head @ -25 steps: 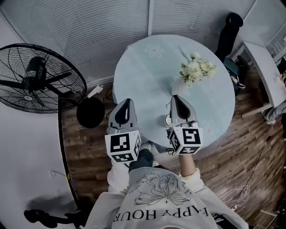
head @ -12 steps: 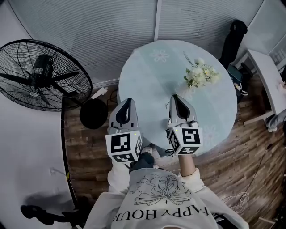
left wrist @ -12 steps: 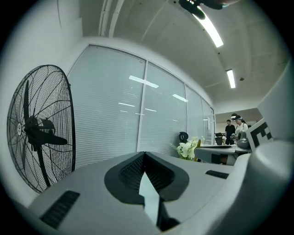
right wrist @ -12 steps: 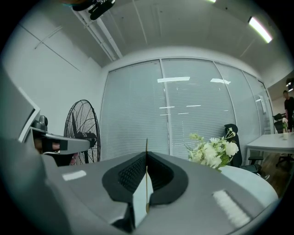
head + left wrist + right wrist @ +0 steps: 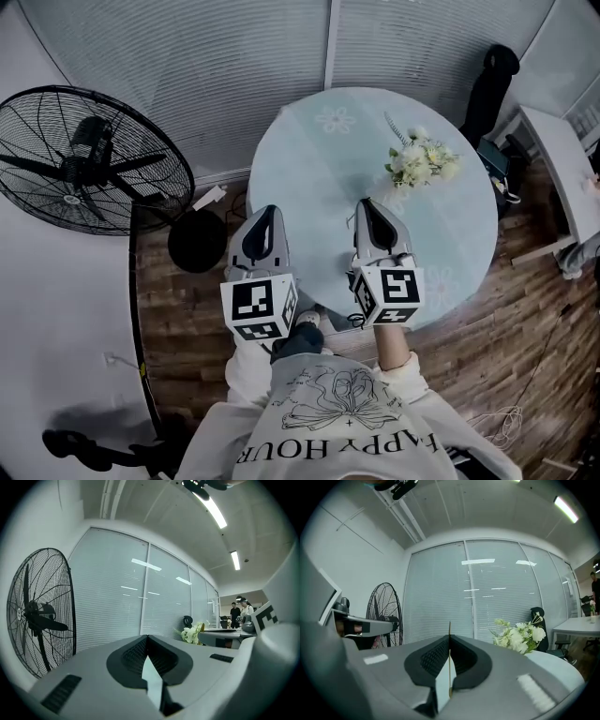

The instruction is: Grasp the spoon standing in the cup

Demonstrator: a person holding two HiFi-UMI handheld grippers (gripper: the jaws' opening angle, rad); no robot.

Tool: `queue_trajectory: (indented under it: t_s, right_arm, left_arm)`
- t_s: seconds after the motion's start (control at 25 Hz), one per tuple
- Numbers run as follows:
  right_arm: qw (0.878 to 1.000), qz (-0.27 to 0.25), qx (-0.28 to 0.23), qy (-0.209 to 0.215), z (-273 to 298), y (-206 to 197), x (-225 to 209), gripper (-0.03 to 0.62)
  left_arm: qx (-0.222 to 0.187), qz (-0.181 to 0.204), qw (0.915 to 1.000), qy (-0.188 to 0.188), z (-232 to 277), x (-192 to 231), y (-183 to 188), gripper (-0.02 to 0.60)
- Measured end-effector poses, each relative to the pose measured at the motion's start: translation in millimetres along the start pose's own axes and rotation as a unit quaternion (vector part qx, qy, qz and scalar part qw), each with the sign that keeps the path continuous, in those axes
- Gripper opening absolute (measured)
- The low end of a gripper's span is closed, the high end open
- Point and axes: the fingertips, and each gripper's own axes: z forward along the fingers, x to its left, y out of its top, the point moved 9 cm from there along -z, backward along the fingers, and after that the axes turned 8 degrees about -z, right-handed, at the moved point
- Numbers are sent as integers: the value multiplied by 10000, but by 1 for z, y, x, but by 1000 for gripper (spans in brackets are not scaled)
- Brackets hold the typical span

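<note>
In the right gripper view my right gripper point(image 5: 449, 637) is shut on a thin golden spoon point(image 5: 450, 663), seen edge-on; its handle sticks up past the jaw tips. In the head view the right gripper point(image 5: 366, 203) hangs over the near part of the round pale-blue table point(image 5: 319, 169), and the spoon is too thin to make out there. My left gripper point(image 5: 265, 211) hovers beside it at the table's near left edge, shut with nothing between its jaws point(image 5: 147, 639). No cup shows in any view.
White flowers point(image 5: 420, 161) stand on the table's right side. A big black floor fan point(image 5: 80, 159) stands at the left, with a black round thing point(image 5: 197, 242) on the wooden floor below it. A black chair point(image 5: 492, 75) and a white desk point(image 5: 562, 159) are at the right.
The head view has shifted, so the table sits further right in the picture. A small white thing beside the right gripper one second ago no longer shows. Both grippers keep their pose.
</note>
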Motion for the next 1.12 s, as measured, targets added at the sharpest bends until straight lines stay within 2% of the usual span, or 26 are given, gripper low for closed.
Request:
queue_trajectory:
  t_s: [1.12]
  right_arm:
    - [10000, 90, 0, -2, -8, 0, -5, 15]
  left_arm:
    - [-34, -26, 10000, 21, -3, -7, 1, 6]
